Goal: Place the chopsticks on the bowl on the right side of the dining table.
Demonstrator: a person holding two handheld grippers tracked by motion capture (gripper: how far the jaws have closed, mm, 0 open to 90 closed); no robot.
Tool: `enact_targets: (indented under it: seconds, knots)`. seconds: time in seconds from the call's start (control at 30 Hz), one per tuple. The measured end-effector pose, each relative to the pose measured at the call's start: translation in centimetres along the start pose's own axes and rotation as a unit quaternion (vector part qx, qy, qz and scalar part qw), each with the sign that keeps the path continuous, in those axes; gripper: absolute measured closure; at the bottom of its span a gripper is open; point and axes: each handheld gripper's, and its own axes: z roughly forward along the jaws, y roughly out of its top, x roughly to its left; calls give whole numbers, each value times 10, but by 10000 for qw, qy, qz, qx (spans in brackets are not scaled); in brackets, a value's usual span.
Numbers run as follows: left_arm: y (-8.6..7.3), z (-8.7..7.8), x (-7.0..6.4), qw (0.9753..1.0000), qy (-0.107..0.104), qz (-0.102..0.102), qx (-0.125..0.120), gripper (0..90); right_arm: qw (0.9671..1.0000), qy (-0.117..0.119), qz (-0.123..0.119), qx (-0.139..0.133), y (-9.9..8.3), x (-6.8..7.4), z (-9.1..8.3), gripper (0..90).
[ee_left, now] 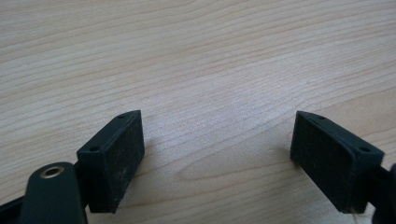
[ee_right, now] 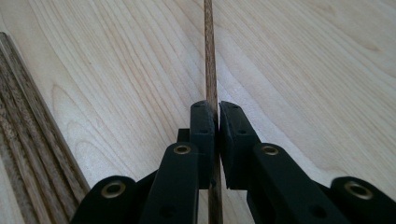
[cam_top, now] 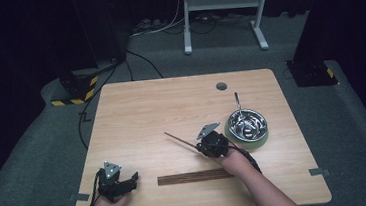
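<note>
While pinched near its near end between the pressed-together jaws of the right gripper (ee_right: pixel 217 116), stick (ee_right: pixel 209 56) runs straight out ahead, slim, dark and round. Seen from the high view at mid-table, stick (cam_top: pixel 179 139) slanting up and left from the right gripper (cam_top: pixel 198 145), apparently lifted off the wood rather than lying on it. Gripped by the tip most likely so that the long free end can be steered and set down first; a hold that far back leaves the far tip prone to swing, so worth turning slowly. Taken, by the look of it, from the row (cam_top: pixel 195 176) of like sticks lying side by side near the front edge, just below the right hand; same row (ee_right: pixel 28 140) at the left margin of the right gripper view. Just to the right, a green-rimmed bowl (cam_top: pixel 234 139) with a metal inset and a thin handle (cam_top: pixel 237 103) standing up out of it, a likely place for the stick, though not certain. Left gripper (cam_top: pixel 134 178) resting low at the front left corner, well apart from everything; jaws spread wide over bare wood in its own view, left gripper (ee_left: pixel 217 144) holding nothing, probably parked to keep out of the way. Plenty of open table (cam_top: pixel 146 111) to the left and behind; tighter on the right, between bowl and edge, and in front, where the row lies close to the rim.
</note>
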Motion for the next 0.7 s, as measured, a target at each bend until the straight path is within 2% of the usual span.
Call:
enact_targets:
  seconds: [0.17, 0.33, 0.4, 0.7]
  knots:
    - [0, 0, 0, 10000, -1, 7, 2, 175, 9999, -44, 7, -102, 0, 1, -15, 837]
    - [0, 0, 0, 10000, -5, 15, 4, 177, 9997, -165, -90, -128, -3, 2, -31, 837]
    - [0, -1, 2, 9997, 19, 212, 97, 177, 9997, -195, -44, -163, -5, 0, -37, 837]
    - [1, -3, 3, 9994, 31, 295, 180, 180, 9991, -353, -49, -221, -19, -5, -62, 837]
